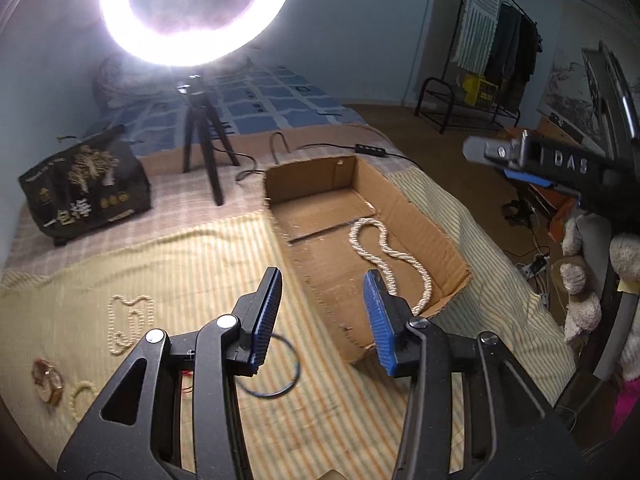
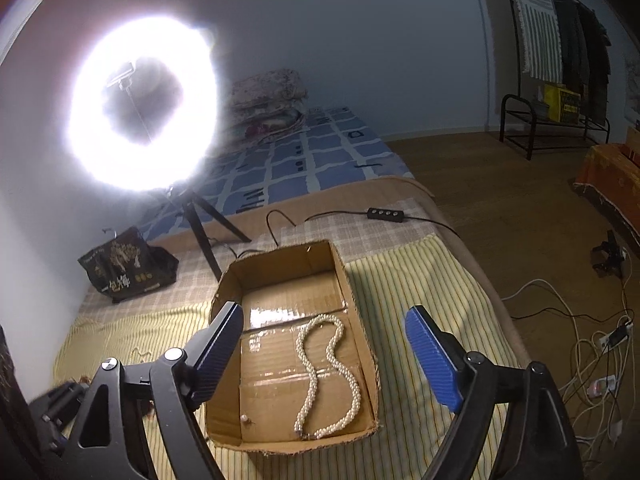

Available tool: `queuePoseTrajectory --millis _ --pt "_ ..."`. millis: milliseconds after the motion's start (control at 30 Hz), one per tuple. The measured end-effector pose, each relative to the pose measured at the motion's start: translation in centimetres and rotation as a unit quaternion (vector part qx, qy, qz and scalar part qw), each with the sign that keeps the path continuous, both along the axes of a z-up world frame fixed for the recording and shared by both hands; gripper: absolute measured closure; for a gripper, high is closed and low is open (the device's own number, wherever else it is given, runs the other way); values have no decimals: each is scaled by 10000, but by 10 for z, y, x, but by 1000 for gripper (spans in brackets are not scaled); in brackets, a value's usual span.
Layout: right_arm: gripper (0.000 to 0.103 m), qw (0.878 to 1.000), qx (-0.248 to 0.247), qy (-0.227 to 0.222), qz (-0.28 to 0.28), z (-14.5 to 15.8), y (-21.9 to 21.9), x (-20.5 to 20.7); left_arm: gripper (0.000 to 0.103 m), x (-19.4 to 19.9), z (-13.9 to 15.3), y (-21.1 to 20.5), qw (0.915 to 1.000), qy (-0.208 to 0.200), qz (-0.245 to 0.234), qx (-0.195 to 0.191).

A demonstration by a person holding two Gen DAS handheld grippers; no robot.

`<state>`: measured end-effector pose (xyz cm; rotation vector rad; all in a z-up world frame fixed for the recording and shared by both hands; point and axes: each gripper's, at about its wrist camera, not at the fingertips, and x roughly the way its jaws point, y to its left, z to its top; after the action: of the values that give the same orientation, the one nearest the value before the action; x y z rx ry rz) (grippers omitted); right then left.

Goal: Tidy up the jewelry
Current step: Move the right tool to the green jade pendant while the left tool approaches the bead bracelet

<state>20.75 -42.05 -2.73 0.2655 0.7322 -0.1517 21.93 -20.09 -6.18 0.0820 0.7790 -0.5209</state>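
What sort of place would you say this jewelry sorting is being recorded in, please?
Most likely a bedroom in a home: the cardboard box sits on a bed with a blue checked sheet, folded bedding lies by the wall, and a clothes rack stands across the wooden floor.

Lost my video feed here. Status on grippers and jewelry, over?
Left gripper open, empty; right gripper open, empty. Thick pearl necklace in cardboard box. Thin bead necklace, blue bangle on the bedspread. Nothing blocking.
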Motion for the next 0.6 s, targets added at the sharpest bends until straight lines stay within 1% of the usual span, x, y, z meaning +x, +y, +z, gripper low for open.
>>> queuePoseTrajectory --millis 133,233,300,333,367,467,500,567,600 --pt "14 9998 -142 97 112 -4 11 -5 60 -3 8 20 9998 -107 112 82" --pt "14 9997 -177 78 170 -4 18 -12 60 -6 14 39 9995 -189 206 166" --pt "13 9995 -230 -33 197 -2 24 -17 55 -7 19 56 9990 -227 327 198" --pt "13 9994 -251 -103 216 -1 28 -21 48 -8 19 63 9988 -239 373 199" --pt "13 9993 -257 -156 244 1 32 -24 45 -8 22 73 9984 -268 454 196" --pt "7 9982 -284 -304 435 6 49 -33 44 -8 30 100 9967 -360 702 211" --pt "6 9974 -346 -351 518 8 57 -37 44 -8 33 112 9959 -379 792 217" --pt "5 9957 -460 -409 689 9 71 -43 42 -9 36 131 9945 -372 958 197" --pt "2 9947 -528 -407 789 8 80 -45 41 -9 37 140 9936 -353 1053 191"
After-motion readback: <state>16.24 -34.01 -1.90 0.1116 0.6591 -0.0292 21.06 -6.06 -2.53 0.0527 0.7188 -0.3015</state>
